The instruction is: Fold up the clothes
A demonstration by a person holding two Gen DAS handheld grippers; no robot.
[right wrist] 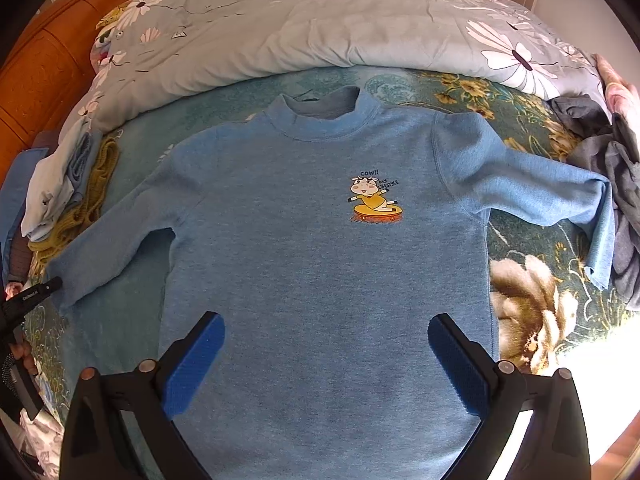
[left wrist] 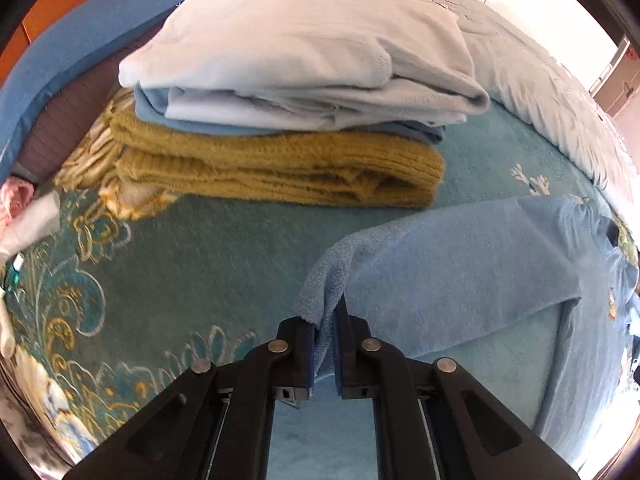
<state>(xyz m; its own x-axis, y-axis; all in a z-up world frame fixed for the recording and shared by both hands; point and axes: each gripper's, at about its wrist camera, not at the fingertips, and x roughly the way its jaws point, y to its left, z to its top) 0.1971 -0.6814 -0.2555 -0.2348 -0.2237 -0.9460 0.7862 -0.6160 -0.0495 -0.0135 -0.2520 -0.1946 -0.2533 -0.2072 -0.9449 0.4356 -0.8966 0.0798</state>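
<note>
A blue sweatshirt (right wrist: 312, 248) with a cartoon cow print (right wrist: 374, 198) lies face up and spread flat on the bed. My left gripper (left wrist: 326, 320) is shut on the cuff of its left sleeve (left wrist: 440, 272), lifted slightly off the blanket. That gripper's tip also shows at the sleeve end in the right wrist view (right wrist: 40, 290). My right gripper (right wrist: 326, 352) is open and empty above the sweatshirt's lower body. The right sleeve (right wrist: 560, 196) stretches out toward a grey garment.
A stack of folded clothes (left wrist: 288, 92), pale blue on a mustard knit (left wrist: 280, 168), sits on the teal floral blanket (left wrist: 180, 248). A grey flowered duvet (right wrist: 320, 28) is bunched behind. A grey clothes pile (right wrist: 612, 184) lies right. A wooden headboard (right wrist: 44, 64) stands left.
</note>
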